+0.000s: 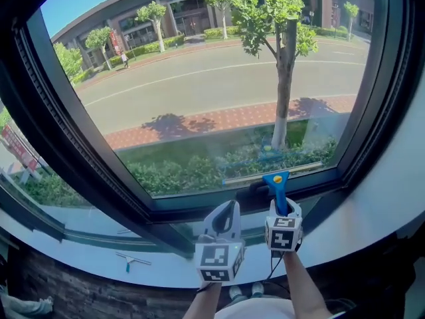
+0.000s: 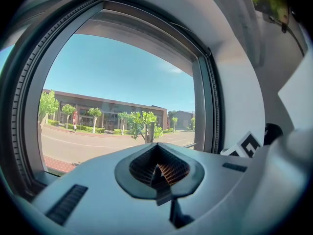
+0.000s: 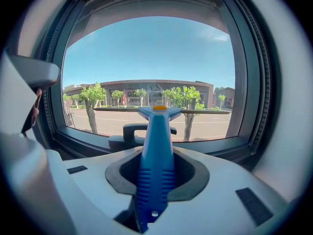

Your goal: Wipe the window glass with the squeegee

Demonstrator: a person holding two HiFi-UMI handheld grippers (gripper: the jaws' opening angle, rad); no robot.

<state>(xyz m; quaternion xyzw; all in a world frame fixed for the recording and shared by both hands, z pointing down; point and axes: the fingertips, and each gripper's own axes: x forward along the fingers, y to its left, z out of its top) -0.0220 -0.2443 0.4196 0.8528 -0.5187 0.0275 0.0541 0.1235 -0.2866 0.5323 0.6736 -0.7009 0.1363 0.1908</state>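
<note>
Nearest the lens, at the lower middle of the frame, the right claw [image 1: 283, 210] pinches the blue handle of the squeegee [image 1: 277, 183]. The squeegee's blade lies along the bottom edge of the window glass [image 1: 199, 78], right of centre. Just beside it, the left claw [image 1: 226, 211] is pressed together on nothing. The squeegee looks light and stiff. Its ribbed lower handle seems the sound place to hold, and its wiping edge is probably soft. No container is in view.

Your squeegee [image 3: 155, 165]: smooth blue plastic, ribbed grip. The window glass [image 1: 199, 98] is clear, glossy; window frame [image 1: 86, 171] dark, matt; sill [image 1: 372, 211] smooth white.
</note>
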